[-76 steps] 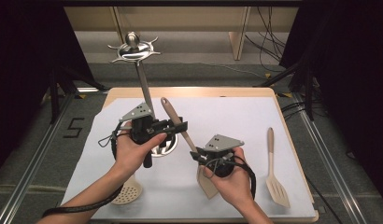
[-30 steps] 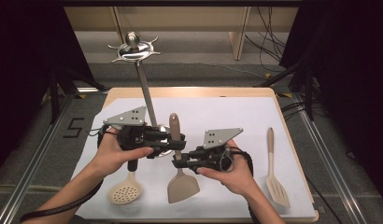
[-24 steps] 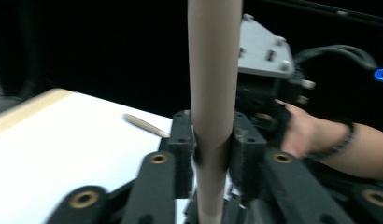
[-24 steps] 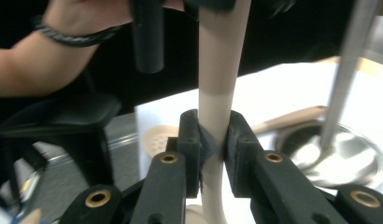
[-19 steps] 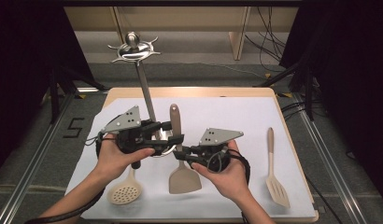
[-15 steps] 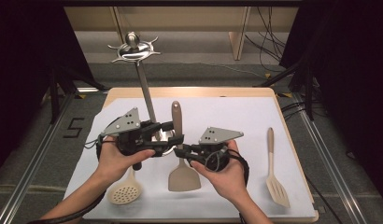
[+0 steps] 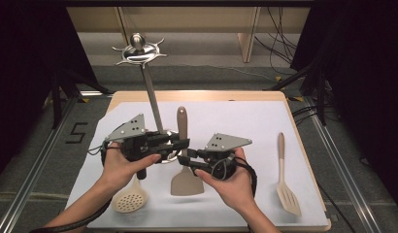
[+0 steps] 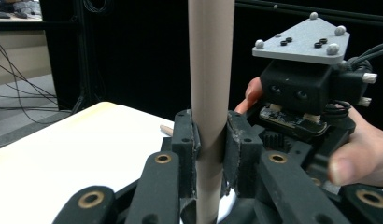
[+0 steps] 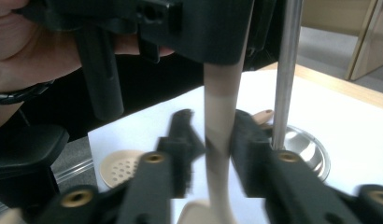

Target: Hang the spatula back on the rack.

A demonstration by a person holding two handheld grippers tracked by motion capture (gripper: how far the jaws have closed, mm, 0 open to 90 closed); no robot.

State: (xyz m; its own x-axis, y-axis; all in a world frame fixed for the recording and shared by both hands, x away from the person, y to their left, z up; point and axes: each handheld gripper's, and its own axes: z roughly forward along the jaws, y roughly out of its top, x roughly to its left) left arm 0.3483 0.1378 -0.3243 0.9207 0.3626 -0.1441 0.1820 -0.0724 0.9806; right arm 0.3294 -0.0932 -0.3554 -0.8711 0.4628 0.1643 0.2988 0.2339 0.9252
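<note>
Spatula [image 7: 184, 160] upright between my two grippers in the high view, blade down near the white sheet [image 7: 236, 121] on the tabletop [image 7: 197, 94], handle rising beside the metal stand [image 7: 151, 92]. My left gripper [image 7: 180, 143] comes in from the left and meets the handle at mid-height; my right gripper [image 7: 185, 160] reaches in from the right just below it. A skimmer [image 7: 130, 199] lies flat under my left hand [image 7: 122, 165]. A second, slotted spatula [image 7: 286, 179] lies well apart at the sheet's right side.

Left gripper view: my fingers [image 8: 186, 140] are clamped on the spatula [image 8: 210, 93] handle, pads pressed against both sides; they have just been closing onto it. The right gripper [image 8: 301, 93], held in my right hand [image 8: 362, 149], sits just behind, its grey plate on top.

Right gripper view: the handle of the spatula [image 9: 221, 130] stands between my fingers [image 9: 182, 135], which have just been opening. A gap shows on the left side; on the right the picture is blurred and I cannot tell whether the pad still touches. The stand's pole [image 9: 285, 70] rises just beyond, and the skimmer [image 9: 117, 168] lies on the sheet at lower left.
</note>
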